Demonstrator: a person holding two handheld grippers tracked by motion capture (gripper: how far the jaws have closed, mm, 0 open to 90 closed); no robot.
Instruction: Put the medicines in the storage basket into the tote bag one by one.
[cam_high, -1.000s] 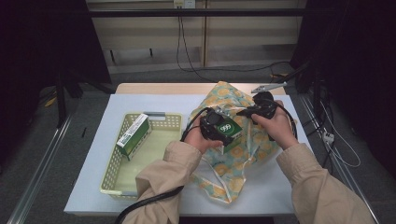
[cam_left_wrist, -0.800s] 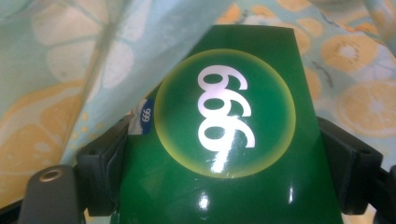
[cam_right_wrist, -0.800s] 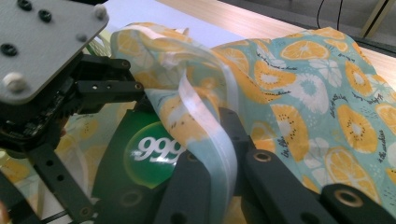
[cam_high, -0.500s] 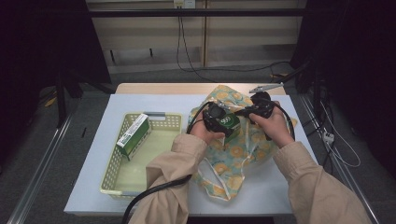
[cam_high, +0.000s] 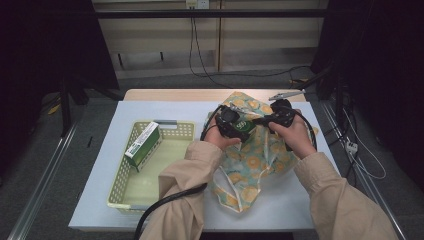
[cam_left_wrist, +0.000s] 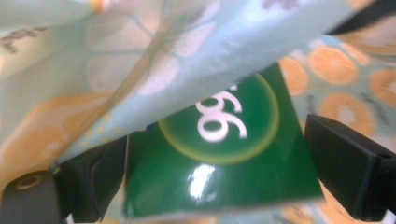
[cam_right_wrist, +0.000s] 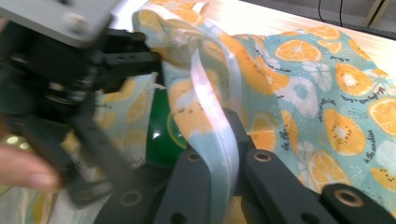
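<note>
A dark green box with a white number on a round badge lies between the jaws of my left gripper, just under the lifted rim of the orange-print bag. Those jaws have just been opening, and a thin gap shows beside the right finger. From above, the left gripper and the green box sit at the bag's mouth. My right gripper is shut on the bag's white-edged rim, holding it up. The left gripper and the green box lie close ahead of it.
A pale yellow basket stands left of the bag on the white table, with a green-and-white carton leaning inside it. Black cables trail from both grippers. Dark floor surrounds the table.
The left hand has carried the green box a little farther away and to the right, under the bag's rim. The right hand has kept still with the rim.
</note>
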